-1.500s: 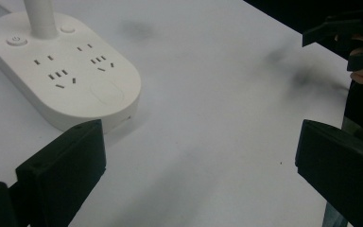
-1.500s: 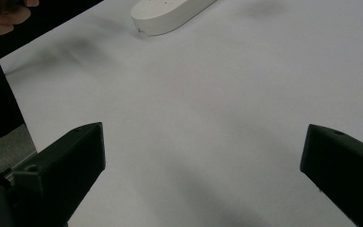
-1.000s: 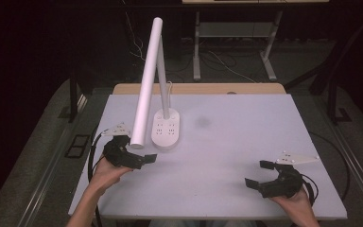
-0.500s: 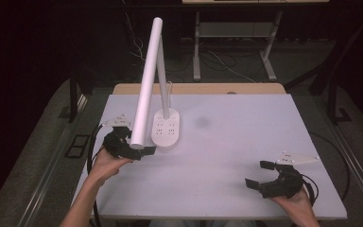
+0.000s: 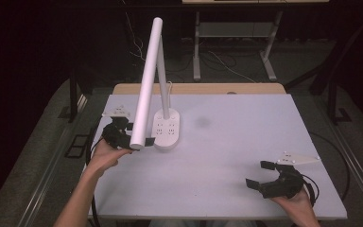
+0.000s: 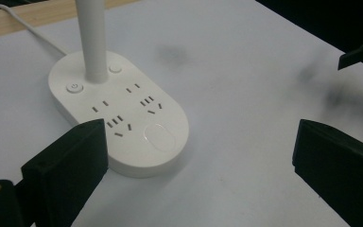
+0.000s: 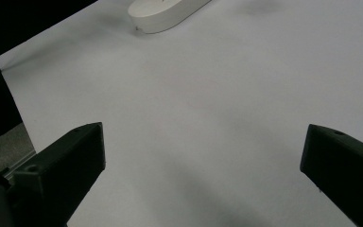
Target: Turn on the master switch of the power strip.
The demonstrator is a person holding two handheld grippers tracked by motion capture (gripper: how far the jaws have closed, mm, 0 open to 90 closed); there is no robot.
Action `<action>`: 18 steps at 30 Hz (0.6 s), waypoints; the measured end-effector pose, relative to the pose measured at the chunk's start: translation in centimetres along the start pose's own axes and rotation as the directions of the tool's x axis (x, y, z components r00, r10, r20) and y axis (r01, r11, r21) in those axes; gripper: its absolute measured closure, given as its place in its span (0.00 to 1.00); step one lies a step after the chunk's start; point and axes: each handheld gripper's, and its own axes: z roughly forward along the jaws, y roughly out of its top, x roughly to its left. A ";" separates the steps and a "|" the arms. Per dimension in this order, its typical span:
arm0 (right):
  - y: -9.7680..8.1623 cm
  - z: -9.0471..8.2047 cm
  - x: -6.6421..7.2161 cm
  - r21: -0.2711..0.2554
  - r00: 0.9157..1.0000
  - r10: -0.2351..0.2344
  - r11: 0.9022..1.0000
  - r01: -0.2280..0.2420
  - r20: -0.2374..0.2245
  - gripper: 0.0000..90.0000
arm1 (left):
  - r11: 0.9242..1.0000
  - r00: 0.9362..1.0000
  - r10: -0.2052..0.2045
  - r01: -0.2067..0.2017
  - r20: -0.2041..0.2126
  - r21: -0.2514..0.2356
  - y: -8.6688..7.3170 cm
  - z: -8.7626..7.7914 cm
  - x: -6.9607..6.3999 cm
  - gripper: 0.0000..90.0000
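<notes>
A white desk lamp stands on the table's left half. Its oval base (image 5: 166,130) carries sockets and buttons, and its long tube head (image 5: 147,80) slants down toward the left. My left gripper (image 5: 139,135) sits just left of the base, partly behind the tube's lower end. In the left gripper view the base (image 6: 123,118) lies between its wide-apart jaws, nearer the left one; my left gripper (image 6: 201,132) is open and holds nothing. My right gripper (image 5: 257,173) rests near the front right edge, and my right gripper (image 7: 202,132) is open over bare table.
The lamp's stem (image 6: 92,38) rises from the base beside a power button (image 6: 74,88). A white cable (image 6: 23,26) runs back toward the wooden strip (image 5: 198,89) along the table's far edge. A faint dark smudge (image 5: 202,122) marks the white table top (image 5: 246,127).
My left gripper has moved away from the front edge and rightward, up to the lamp base. The right gripper has stayed put.
</notes>
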 end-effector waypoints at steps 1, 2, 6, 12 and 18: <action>0.0 0.0 0.0 0.001 1.000 0.002 1.000 -0.002 -0.001 0.00 | 1.000 1.000 -0.002 0.002 -0.003 0.001 0.1 0.0 0.1 0.03; 0.0 0.0 0.0 0.000 1.000 0.001 1.000 -0.001 -0.001 0.00 | 1.000 1.000 0.002 -0.002 -0.004 0.005 0.2 0.0 0.2 0.03; 0.0 0.0 0.0 0.001 1.000 0.002 1.000 -0.002 0.000 0.00 | 1.000 1.000 -0.006 0.006 -0.009 0.012 0.7 0.1 0.5 0.03; -0.1 -0.1 0.0 0.002 1.000 -0.002 1.000 0.002 -0.002 0.00 | 0.999 1.000 0.010 -0.009 -0.017 0.031 1.9 0.4 1.0 0.03; -0.1 -0.2 -0.1 -0.002 1.000 0.005 1.000 -0.005 -0.003 0.00 | 1.000 1.000 0.006 -0.006 -0.024 0.024 2.8 0.7 1.7 0.04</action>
